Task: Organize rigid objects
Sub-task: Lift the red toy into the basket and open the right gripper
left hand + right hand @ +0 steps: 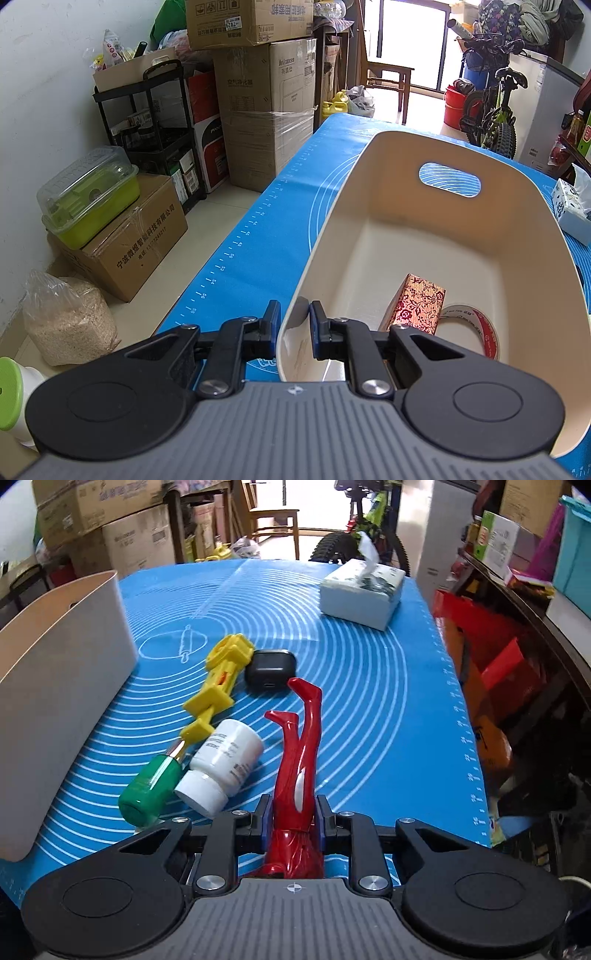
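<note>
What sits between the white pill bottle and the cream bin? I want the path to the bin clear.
In the right wrist view, a green-capped tube and a yellow plastic toy lie between the white pill bottle and the cream bin.

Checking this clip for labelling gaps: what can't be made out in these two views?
- Red figure: its upper part is hidden under the right gripper, right wrist view.
- Tape roll: near part covered by the left gripper, left wrist view.
- White bottle: label print too small to read.
- Cream bin: near right corner runs behind the gripper body.
- Patterned box: its base is hidden.
</note>
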A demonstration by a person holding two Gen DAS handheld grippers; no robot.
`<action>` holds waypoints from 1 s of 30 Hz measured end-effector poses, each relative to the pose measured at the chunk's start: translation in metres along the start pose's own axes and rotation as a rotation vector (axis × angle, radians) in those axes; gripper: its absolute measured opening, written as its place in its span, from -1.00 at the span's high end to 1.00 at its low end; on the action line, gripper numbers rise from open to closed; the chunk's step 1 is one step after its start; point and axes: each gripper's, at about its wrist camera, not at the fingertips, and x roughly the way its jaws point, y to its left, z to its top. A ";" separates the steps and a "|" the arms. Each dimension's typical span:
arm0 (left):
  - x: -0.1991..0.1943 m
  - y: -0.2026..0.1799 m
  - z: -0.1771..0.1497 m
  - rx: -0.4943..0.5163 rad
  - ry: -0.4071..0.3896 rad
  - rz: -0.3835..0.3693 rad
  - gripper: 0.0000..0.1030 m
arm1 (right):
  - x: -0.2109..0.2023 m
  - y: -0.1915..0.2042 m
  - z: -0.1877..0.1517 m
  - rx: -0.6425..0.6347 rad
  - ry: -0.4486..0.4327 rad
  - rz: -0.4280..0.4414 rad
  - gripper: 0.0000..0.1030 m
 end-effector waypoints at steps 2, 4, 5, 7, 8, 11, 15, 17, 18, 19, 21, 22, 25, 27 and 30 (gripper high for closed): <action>0.000 0.000 0.000 -0.001 0.000 0.000 0.63 | -0.003 -0.001 -0.002 0.003 -0.007 0.000 0.38; 0.000 0.000 0.000 0.000 0.000 0.000 0.63 | -0.007 -0.003 -0.003 0.007 -0.021 0.002 0.38; 0.000 0.000 0.000 -0.001 0.000 0.000 0.63 | -0.009 -0.005 -0.004 0.012 -0.029 0.005 0.38; 0.000 0.000 0.000 0.000 0.000 0.000 0.63 | -0.014 -0.007 -0.002 0.020 -0.047 0.006 0.38; 0.000 0.000 0.000 0.000 0.000 0.001 0.63 | -0.018 -0.008 -0.002 0.024 -0.056 0.007 0.38; 0.000 0.000 0.000 -0.001 0.000 0.000 0.63 | -0.028 -0.009 0.002 0.031 -0.084 0.011 0.40; 0.000 0.001 0.000 0.003 -0.001 0.003 0.63 | -0.043 -0.008 0.010 0.027 -0.129 0.016 0.41; 0.000 0.001 -0.001 0.000 0.000 0.001 0.63 | -0.052 -0.006 0.015 0.028 -0.159 0.019 0.41; 0.000 0.002 -0.001 0.000 0.000 0.001 0.63 | -0.056 -0.004 0.018 0.027 -0.174 0.021 0.41; 0.000 0.002 -0.001 0.001 -0.001 0.001 0.63 | -0.061 -0.003 0.020 0.023 -0.188 0.023 0.41; 0.000 0.002 -0.001 0.000 0.000 0.001 0.63 | -0.068 0.000 0.024 0.014 -0.214 0.025 0.41; 0.000 0.002 -0.001 -0.001 0.000 0.000 0.63 | -0.071 0.001 0.027 0.011 -0.226 0.026 0.41; 0.000 0.001 -0.001 -0.001 0.000 0.000 0.63 | -0.081 0.004 0.035 0.008 -0.259 0.030 0.41; 0.000 0.001 -0.001 -0.001 0.000 0.000 0.63 | -0.087 0.007 0.041 0.003 -0.281 0.034 0.41; 0.000 0.001 -0.001 0.000 0.000 0.001 0.63 | -0.095 0.014 0.049 -0.009 -0.310 0.048 0.41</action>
